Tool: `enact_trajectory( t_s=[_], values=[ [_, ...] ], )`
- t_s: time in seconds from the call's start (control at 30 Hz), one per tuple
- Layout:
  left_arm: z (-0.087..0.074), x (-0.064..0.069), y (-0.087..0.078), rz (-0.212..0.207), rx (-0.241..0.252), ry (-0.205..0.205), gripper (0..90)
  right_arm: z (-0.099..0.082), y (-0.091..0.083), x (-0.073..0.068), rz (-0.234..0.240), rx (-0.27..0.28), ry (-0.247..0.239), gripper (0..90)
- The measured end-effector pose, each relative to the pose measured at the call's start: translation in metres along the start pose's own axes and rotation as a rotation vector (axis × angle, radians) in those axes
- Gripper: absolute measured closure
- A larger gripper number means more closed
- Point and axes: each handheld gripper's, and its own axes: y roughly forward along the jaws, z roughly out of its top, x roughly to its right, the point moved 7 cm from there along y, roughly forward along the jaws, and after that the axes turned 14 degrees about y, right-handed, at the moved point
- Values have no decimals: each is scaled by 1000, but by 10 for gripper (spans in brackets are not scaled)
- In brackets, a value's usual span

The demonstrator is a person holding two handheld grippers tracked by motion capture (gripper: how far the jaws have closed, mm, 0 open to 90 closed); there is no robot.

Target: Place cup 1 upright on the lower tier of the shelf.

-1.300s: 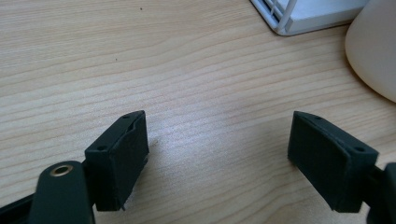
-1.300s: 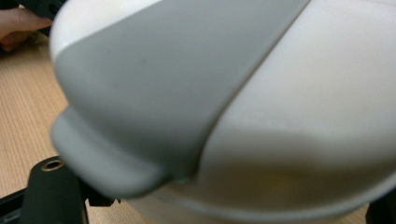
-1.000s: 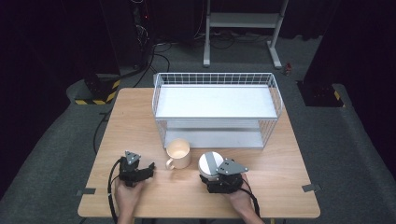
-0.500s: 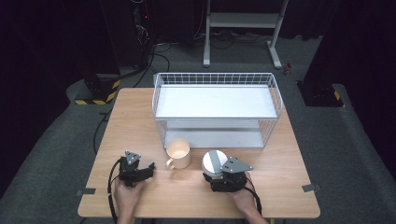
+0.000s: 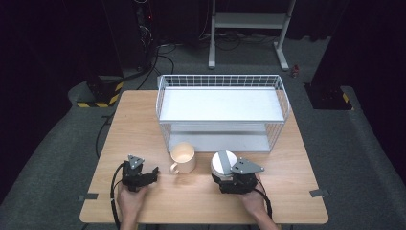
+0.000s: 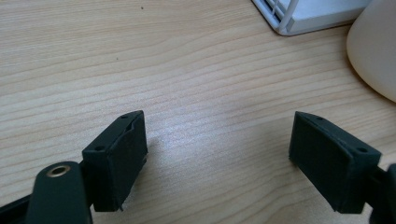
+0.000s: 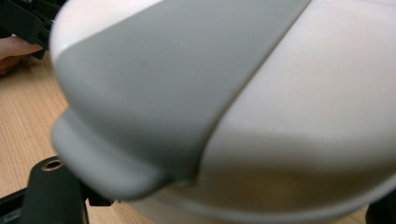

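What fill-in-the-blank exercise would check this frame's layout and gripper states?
1. The left gripper has its jaws ____ over bare table.
2. The mug stands in front of the white wire ____.
3. The white container with a grey band sits at the ____ gripper.
4. The mug's inside is ____.

Missing words: open; rack; right; empty

place: lab or recording studio | walls: dark, blacked-out | floor: grey carpet (image 5: 43, 158), loose cables (image 5: 158, 57) | hazard-striped base (image 5: 98, 98) | metal stand (image 5: 249, 28) | lone wooden surface (image 5: 139, 120)
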Motion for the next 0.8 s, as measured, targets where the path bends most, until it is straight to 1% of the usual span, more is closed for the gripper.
enact_trajectory(
  t_s=[0.1,0.2,0.33,0.43,0.53,0.67,0.73,0.8],
  values=[
    [0,0,0,0,0,0,192,1,-1,2,-5,2,-3,183],
    [0,0,0,0,-1,0,192,2,-1,6,-10,-3,5,183],
    [0,0,0,0,0,0,192,5,-2,8,-16,3,-1,184],
    [0,0,0,0,0,0,192,7,-1,11,-17,5,11,184],
    [0,0,0,0,0,0,192,9,-1,15,-25,7,10,183],
    [0,0,0,1,0,0,193,12,-2,20,-37,4,23,184],
    [0,0,0,1,0,0,193,14,-3,24,-45,16,20,184],
    [0,0,0,1,0,0,193,14,-3,27,-49,15,33,183]
  ],
)
